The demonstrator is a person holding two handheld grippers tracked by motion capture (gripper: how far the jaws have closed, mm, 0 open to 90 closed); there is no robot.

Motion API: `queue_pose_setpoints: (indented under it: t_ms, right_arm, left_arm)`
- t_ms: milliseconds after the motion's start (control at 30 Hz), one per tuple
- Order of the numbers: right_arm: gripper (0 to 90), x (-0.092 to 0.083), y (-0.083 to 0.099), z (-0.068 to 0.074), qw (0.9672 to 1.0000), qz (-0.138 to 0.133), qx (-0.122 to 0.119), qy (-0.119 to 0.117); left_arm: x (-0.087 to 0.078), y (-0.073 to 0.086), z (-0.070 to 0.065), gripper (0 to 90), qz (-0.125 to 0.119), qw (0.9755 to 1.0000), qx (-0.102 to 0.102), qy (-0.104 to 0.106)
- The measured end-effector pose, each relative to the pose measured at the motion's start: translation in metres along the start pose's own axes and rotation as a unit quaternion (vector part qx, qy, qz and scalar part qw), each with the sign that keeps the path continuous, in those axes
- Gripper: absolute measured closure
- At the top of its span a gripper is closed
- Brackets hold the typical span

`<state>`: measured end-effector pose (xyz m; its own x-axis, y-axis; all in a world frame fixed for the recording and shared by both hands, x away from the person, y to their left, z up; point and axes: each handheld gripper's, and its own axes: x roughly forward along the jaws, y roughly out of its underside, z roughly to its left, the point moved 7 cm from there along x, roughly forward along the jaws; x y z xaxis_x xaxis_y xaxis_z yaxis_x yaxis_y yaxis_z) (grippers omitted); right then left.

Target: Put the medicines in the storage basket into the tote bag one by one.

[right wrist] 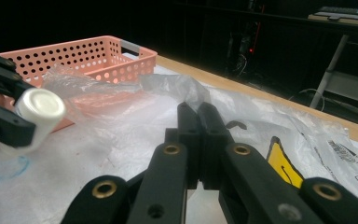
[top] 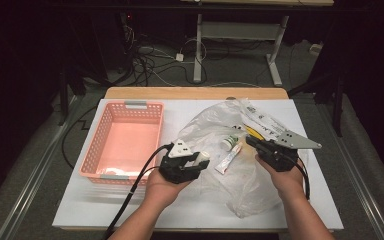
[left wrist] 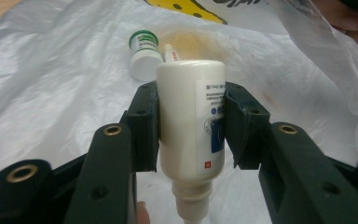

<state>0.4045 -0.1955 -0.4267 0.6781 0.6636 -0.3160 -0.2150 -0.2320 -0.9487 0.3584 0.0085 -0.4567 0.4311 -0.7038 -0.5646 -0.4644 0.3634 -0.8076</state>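
1. A white bottle is clamped between the fingers of the left gripper, pressed on both sides of its body, with its nozzle end pointing back toward the hand.
2. In the high view the left gripper is seen over the bench, just right of the pink basket and at the left edge of the plastic bag.
3. In the right gripper view the bottle's round flat base is seen, held above the clear plastic with the basket behind it.
4. The fingers of the right gripper are held together; whether any film of the bag is pinched between them cannot be told.
5. The right gripper is seen over the right part of the bag, near its printed yellow patch.
6. A small white jar with a green cap is lying on the bag beyond the held bottle, and a white tube lies just beside it.
7. The jar and tube lie between the two grippers in the high view.
8. The basket stands on the left part of the bench, a pale thing lying inside at its near wall; what it is cannot be told.
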Motion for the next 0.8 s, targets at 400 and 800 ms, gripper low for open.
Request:
queue_pose_setpoints:
  t_ms: [400, 800]
  right_arm:
    - [90.0, 0.000, -0.001, 0.001, 1.0000, -0.002, 0.001, -0.003]
    - [90.0, -0.001, -0.002, -0.001, 0.9999, -0.008, 0.005, -0.004]
  left_arm:
    - [0.057, -0.014, -0.016, 57.9, 0.005, 0.9999, 0.013, 0.001]
    - [0.114, -0.018, -0.021, 57.8, 0.010, 0.9999, 0.014, -0.001]
